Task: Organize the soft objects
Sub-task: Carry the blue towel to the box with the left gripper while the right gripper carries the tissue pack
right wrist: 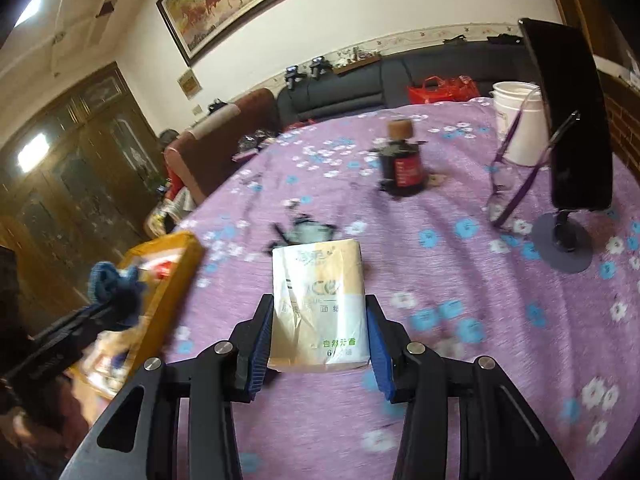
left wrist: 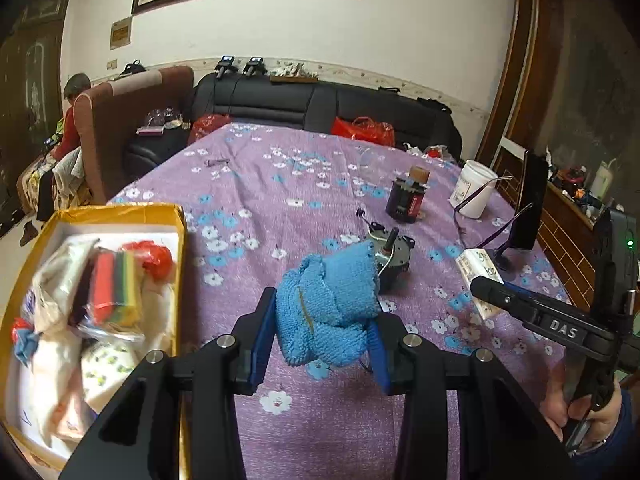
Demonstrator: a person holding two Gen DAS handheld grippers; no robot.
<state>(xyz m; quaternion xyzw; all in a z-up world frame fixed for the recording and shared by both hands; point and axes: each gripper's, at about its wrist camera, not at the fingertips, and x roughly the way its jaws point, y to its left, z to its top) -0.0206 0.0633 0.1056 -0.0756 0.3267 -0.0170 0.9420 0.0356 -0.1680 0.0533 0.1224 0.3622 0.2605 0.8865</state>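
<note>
Over the purple flowered cloth [left wrist: 280, 184] that covers the table, your left gripper [left wrist: 324, 332] is squeezing a blue fluffy cloth [left wrist: 328, 308] between its two blue pads. The cloth is bunched up and lifted off the table, and it sits a little to the right of the yellow box [left wrist: 182, 240]. That box is on the left side of the table, and its top is open. Inside it you can see white soft packs, a stack of bright sponges [left wrist: 114, 288] in a clear wrap and a red bag [left wrist: 154, 258]. Your right gripper [right wrist: 320, 332] is closed on a pack of tissues [right wrist: 318, 300], one pad pressing on each long side. The pack points away from you and is up off the table too. In the left wrist view you can see the same pack [left wrist: 480, 280] poking out of the right gripper on the right side, with your hand [left wrist: 580, 412] under it. Just behind the blue cloth there is a small metal motor [left wrist: 390, 256] on the table. Farther back stands a dark bottle [left wrist: 408, 196] with a brown cap. A white tub [left wrist: 474, 194] stands near the right edge. A phone on a stand [left wrist: 530, 200] is beside it, and glasses [right wrist: 520, 176] with purple arms lean there as well.
</note>
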